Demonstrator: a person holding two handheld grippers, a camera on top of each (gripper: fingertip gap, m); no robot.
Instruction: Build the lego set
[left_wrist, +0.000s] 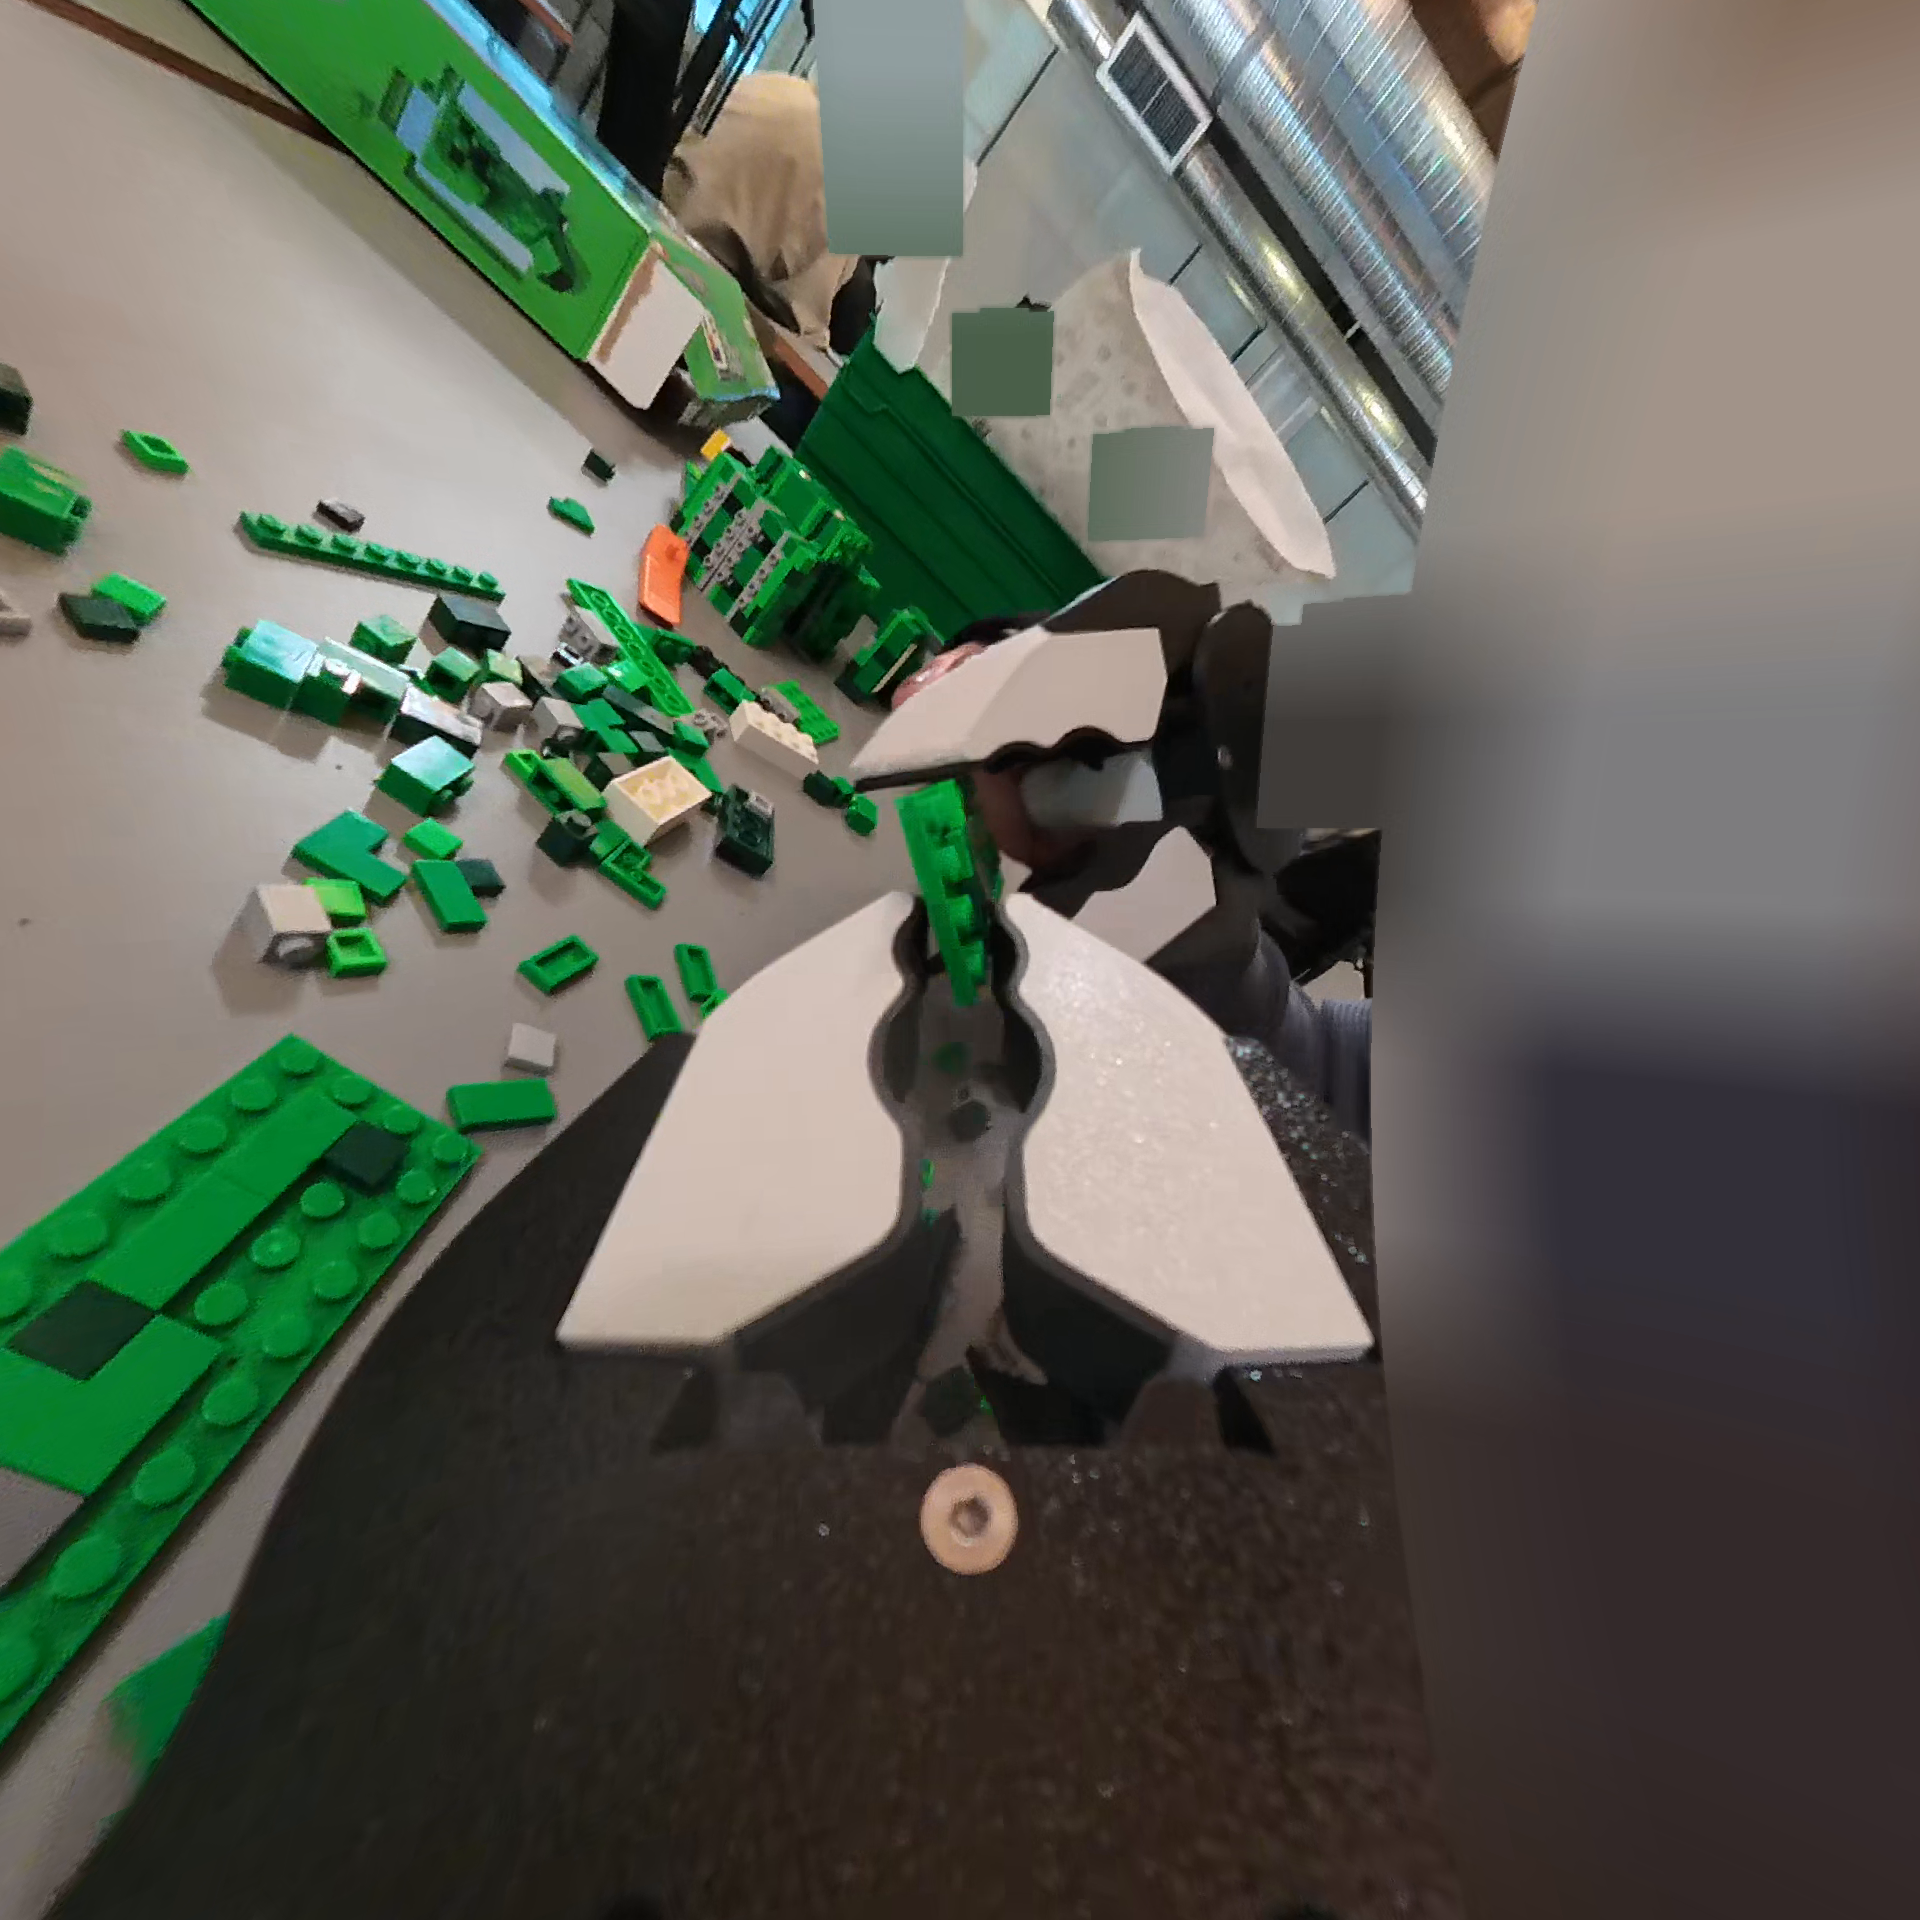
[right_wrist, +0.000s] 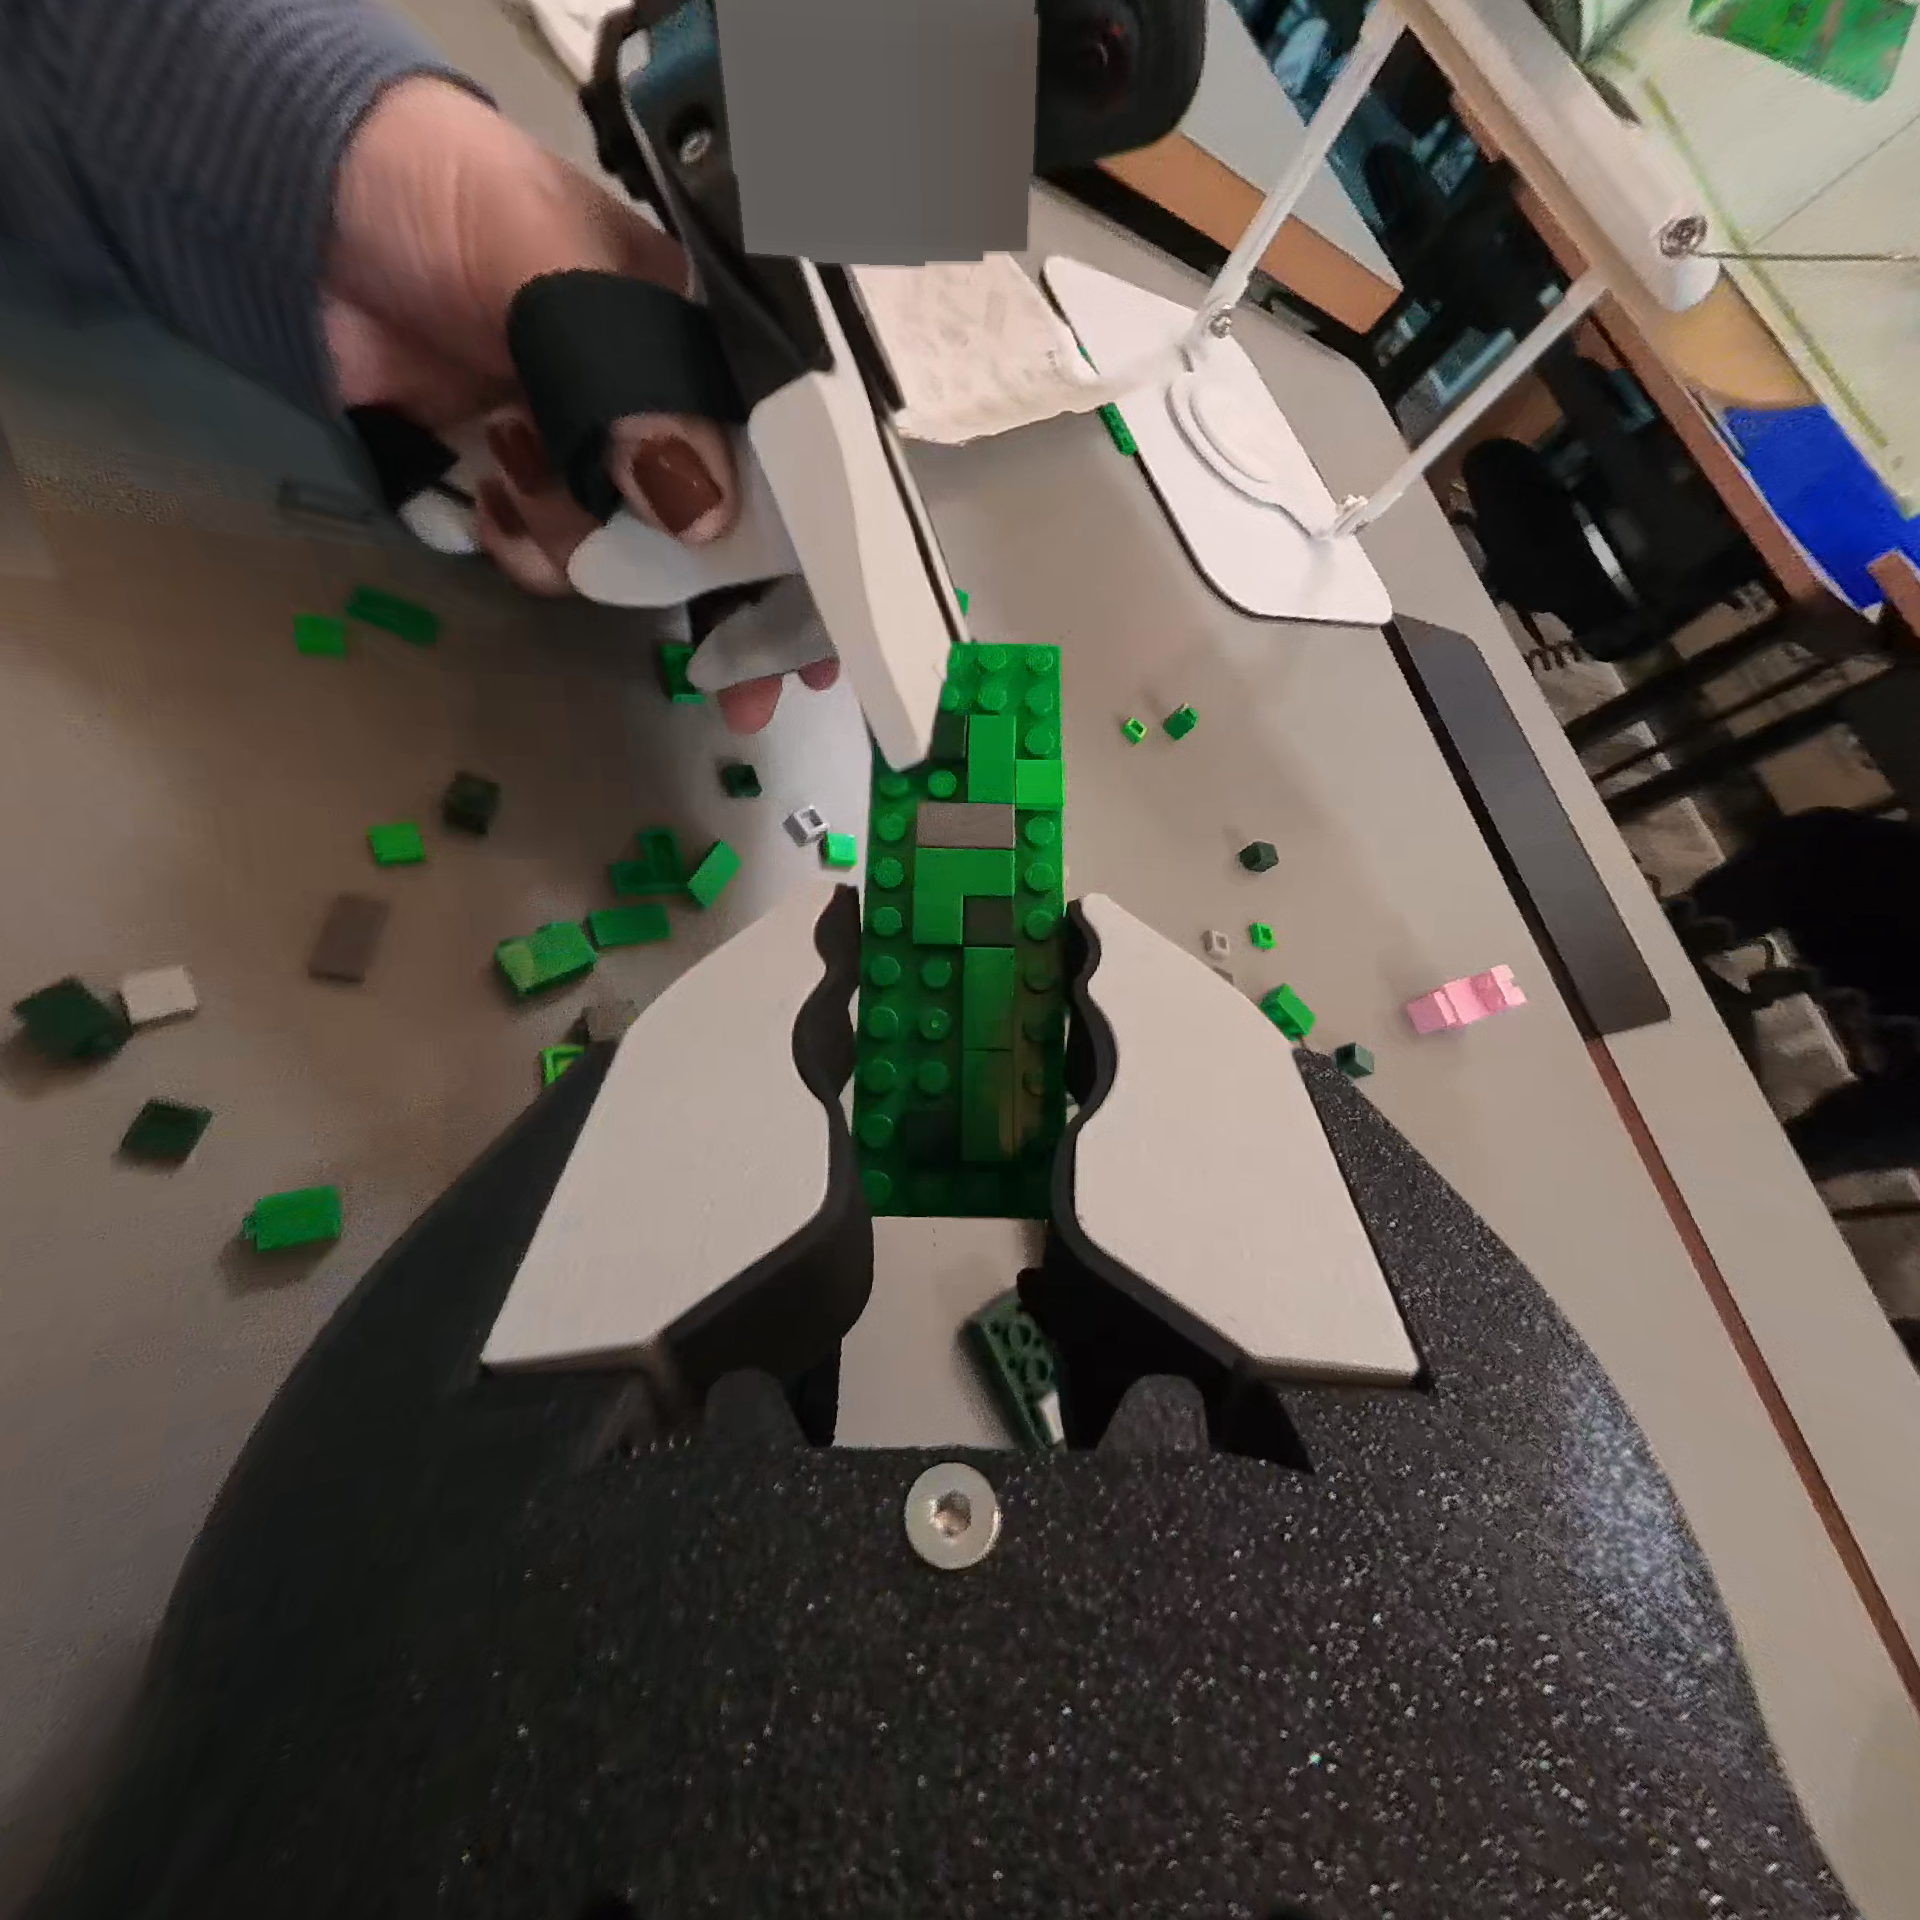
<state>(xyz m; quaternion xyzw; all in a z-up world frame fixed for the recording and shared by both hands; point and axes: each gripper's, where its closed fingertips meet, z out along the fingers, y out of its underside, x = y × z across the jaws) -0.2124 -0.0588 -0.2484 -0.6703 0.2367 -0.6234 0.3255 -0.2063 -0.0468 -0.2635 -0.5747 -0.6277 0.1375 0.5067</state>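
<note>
A long green plate with green, dark green and grey tiles on top (right_wrist: 935, 1039) is held in the air between both grippers. My right gripper (right_wrist: 961, 909) is shut on its two long edges at the near end. My left gripper (left_wrist: 961, 920) is shut on the same plate, seen edge-on in the left wrist view (left_wrist: 945, 862). The left gripper also shows in the right wrist view (right_wrist: 909, 727), clamped on the plate's far left edge. The right gripper shows in the left wrist view (left_wrist: 971, 821) beyond the plate. A second tiled green plate (left_wrist: 208, 1247) lies on the table.
A pile of loose green, white and grey pieces (left_wrist: 582, 727), a long green strip (left_wrist: 364, 556), an orange piece (left_wrist: 662, 571) and a part-built green block (left_wrist: 779, 551) lie on the grey table. A green box (left_wrist: 488, 177) stands behind. A white stand base (right_wrist: 1247, 468) and pink piece (right_wrist: 1465, 1003) sit near the table's right edge. From the right gripper's tips to the part-built green block (left_wrist: 779, 551) is close to 25 centimetres.
</note>
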